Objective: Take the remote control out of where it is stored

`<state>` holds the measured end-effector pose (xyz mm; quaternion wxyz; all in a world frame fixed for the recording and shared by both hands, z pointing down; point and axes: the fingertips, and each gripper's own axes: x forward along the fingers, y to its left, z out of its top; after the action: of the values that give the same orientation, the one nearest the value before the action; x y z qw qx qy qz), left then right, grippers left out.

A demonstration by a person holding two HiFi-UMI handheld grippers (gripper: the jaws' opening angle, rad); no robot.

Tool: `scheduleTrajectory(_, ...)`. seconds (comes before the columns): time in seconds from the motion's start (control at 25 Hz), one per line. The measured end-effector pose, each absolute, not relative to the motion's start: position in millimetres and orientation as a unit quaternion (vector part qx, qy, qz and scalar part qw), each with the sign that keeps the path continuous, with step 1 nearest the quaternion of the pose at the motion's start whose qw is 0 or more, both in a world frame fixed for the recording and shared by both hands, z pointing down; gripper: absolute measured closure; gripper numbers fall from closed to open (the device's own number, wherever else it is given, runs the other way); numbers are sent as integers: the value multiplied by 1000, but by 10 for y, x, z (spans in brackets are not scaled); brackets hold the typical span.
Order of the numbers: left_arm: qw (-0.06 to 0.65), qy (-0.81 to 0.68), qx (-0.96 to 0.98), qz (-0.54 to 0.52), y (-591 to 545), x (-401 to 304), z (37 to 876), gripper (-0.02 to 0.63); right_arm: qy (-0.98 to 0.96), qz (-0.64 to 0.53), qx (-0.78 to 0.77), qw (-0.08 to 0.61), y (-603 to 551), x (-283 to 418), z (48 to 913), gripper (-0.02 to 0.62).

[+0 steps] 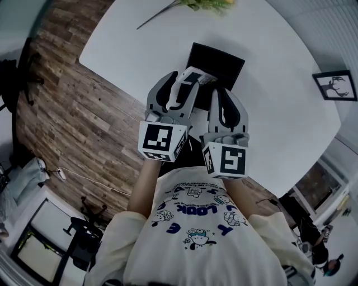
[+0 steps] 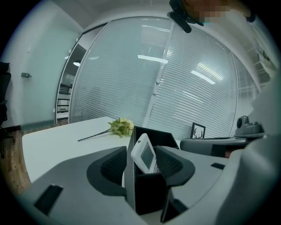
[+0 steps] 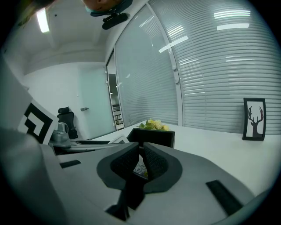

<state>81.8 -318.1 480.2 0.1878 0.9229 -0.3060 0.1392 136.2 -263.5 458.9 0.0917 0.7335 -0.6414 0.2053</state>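
Head view: a white table (image 1: 140, 39) carries a black box (image 1: 221, 62), open at the top. Both grippers reach over its near edge.

Left gripper (image 1: 187, 78): fingers apart. In the left gripper view they stand on either side of the remote control (image 2: 144, 153) and of the box's near wall. No firm pinch on the remote control can be confirmed.

Remote control: white, with a grey screen facing the camera. It stands tilted inside the box (image 2: 149, 193), and its upper end rises above the rim. No brand or print on it can be read.

Right gripper (image 1: 225, 95): fingers nearly together. The right gripper view shows them closed on a thin black wall of the box (image 3: 156, 135). A small white printed surface shows in the narrow gap behind them; its markings are too small to read.

Each gripper carries a cube with black-and-white square markers (image 1: 162, 139).

Other items on the table:
- A flower stem (image 1: 204, 4) with pale yellow blooms lies beyond the box.
- A black picture frame (image 3: 254, 118) with an antlered deer head in silhouette stands well apart to the right.

The person's cream shirt (image 1: 196, 223) bears cartoon figures and blue lettering. Seen upside down, one word appears to read "LOOK"; the rest is illegible.
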Motion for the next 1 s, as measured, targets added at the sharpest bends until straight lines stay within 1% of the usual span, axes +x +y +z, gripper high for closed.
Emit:
scheduleTrajectory(0.4,179,-301,923,159,-3175,898,4834,399,-636,217,735,93,-2684,1426,4647,548)
scheduleTrajectory(0.64,154,-291,929,171,-3128,928,4786,402,-637,220,733,89,-2690,1444,4689,548)
scheduleTrajectory(0.72,142,-287,931,174,-3104,950,4740,415,-634,222,735,88,-2681,1458,4688,548)
scheduleTrajectory(0.92,99,-261,942,187,-3046,1054,4644,490,-632,223,737,88,-2659,1490,4687,548)
scheduleTrajectory(1.0,79,-252,945,191,-3035,1111,4619,494,-630,223,738,86,-2645,1508,4685,548)
